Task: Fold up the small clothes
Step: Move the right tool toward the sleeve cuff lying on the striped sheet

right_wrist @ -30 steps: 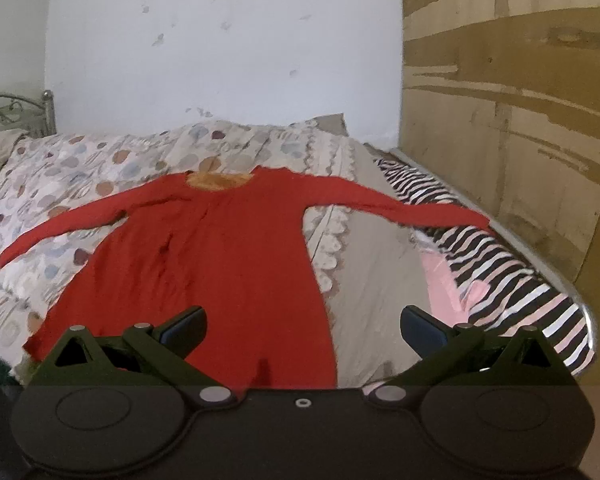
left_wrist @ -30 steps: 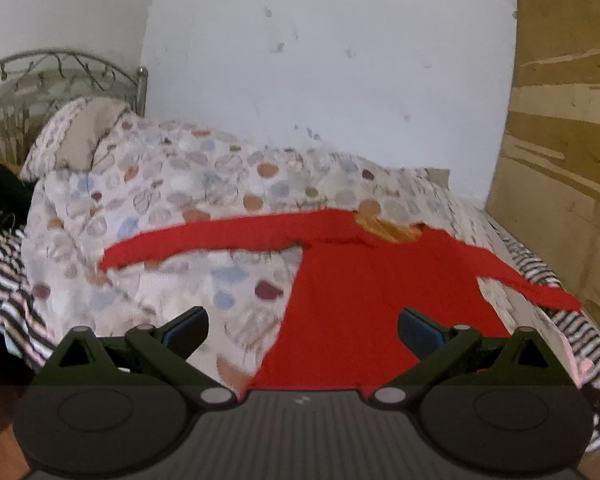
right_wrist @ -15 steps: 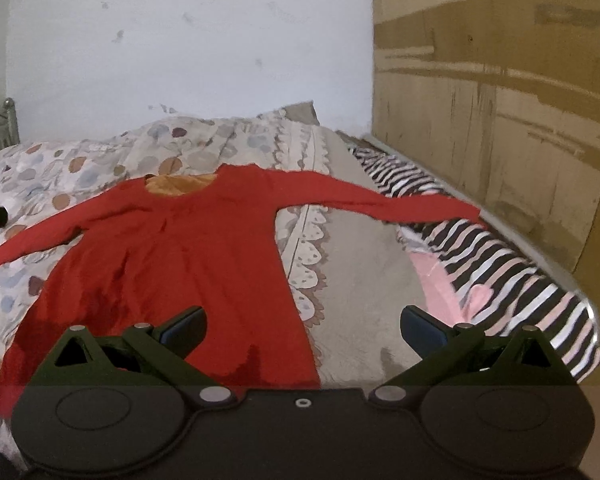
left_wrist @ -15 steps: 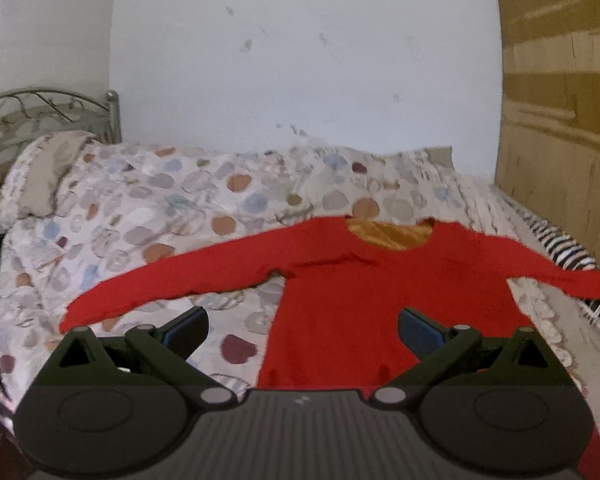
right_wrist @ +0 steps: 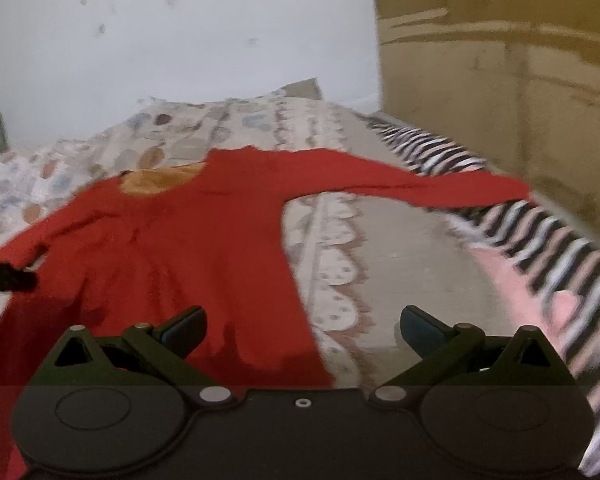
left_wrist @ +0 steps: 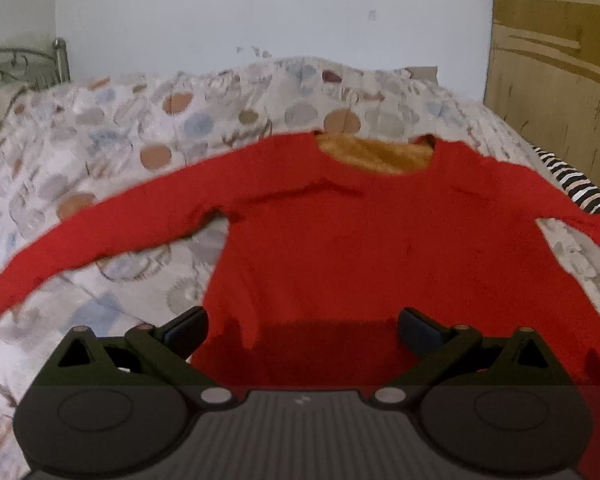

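Observation:
A red long-sleeved garment [left_wrist: 360, 240] lies flat on the bed with both sleeves spread wide and an orange lining showing at its neck [left_wrist: 376, 154]. My left gripper [left_wrist: 302, 326] hovers open over the garment's lower body, nothing between its fingers. In the right wrist view the same garment [right_wrist: 188, 248] fills the left half, its right sleeve [right_wrist: 420, 188] reaching onto striped bedding. My right gripper [right_wrist: 302, 326] is open above the garment's right hem edge and the beige cover. The tip of the left gripper [right_wrist: 4, 276] shows at the left edge.
The bed carries a spotted quilt [left_wrist: 120, 140], a beige scalloped cover [right_wrist: 380, 248] and a black, white and pink striped sheet [right_wrist: 540, 256]. A cardboard-brown panel [right_wrist: 500, 80] lines the right side, a white wall [left_wrist: 260, 12] stands behind, a metal headboard [left_wrist: 20, 64] at far left.
Both grippers have moved forward and lower toward the garment, which now looks larger in both views. Both stay open.

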